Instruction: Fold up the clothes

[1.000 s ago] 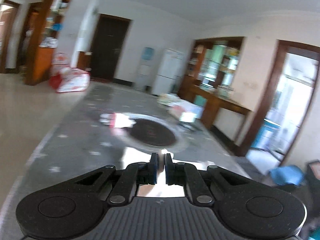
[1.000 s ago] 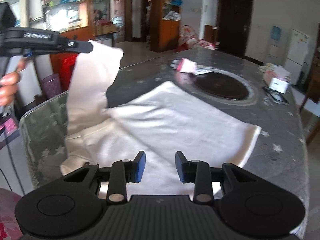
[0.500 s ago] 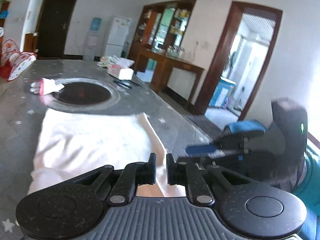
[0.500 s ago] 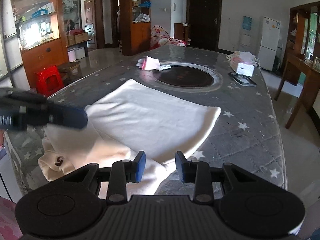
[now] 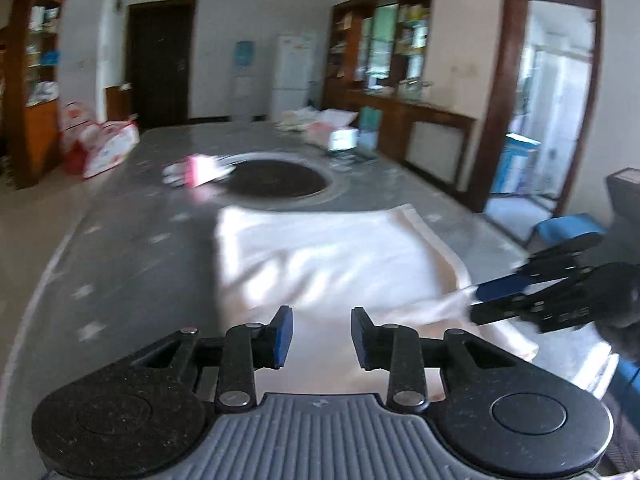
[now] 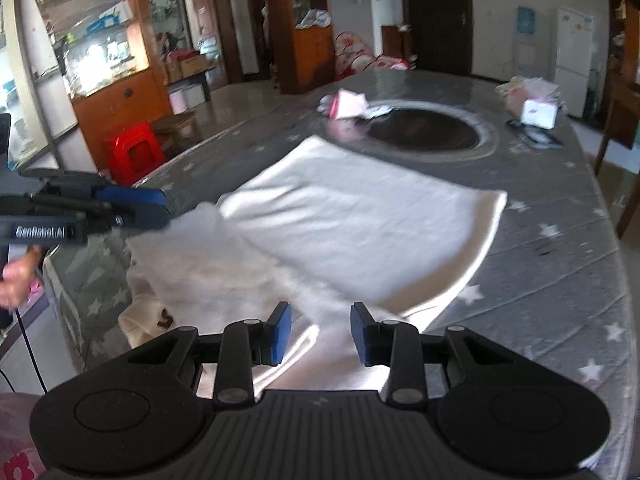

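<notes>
Right now my left gripper (image 5: 321, 335) is opening over the near edge of the cream garment (image 6: 360, 216), nothing pinched between its blue pads. The garment lies spread on the grey starred table (image 6: 560, 248) — one near flap folded over. My right gripper (image 6: 319, 333) hangs partly open above the near hem, gripping nothing.

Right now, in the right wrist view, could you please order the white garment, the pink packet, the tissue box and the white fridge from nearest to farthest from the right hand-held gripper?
From the right hand-held gripper:
1. White garment, directly ahead on the table, reaching under the fingers.
2. Pink packet, ahead, at the dark round inset's left rim.
3. Tissue box, far right of the table.
4. White fridge, against the back wall, right.
</notes>
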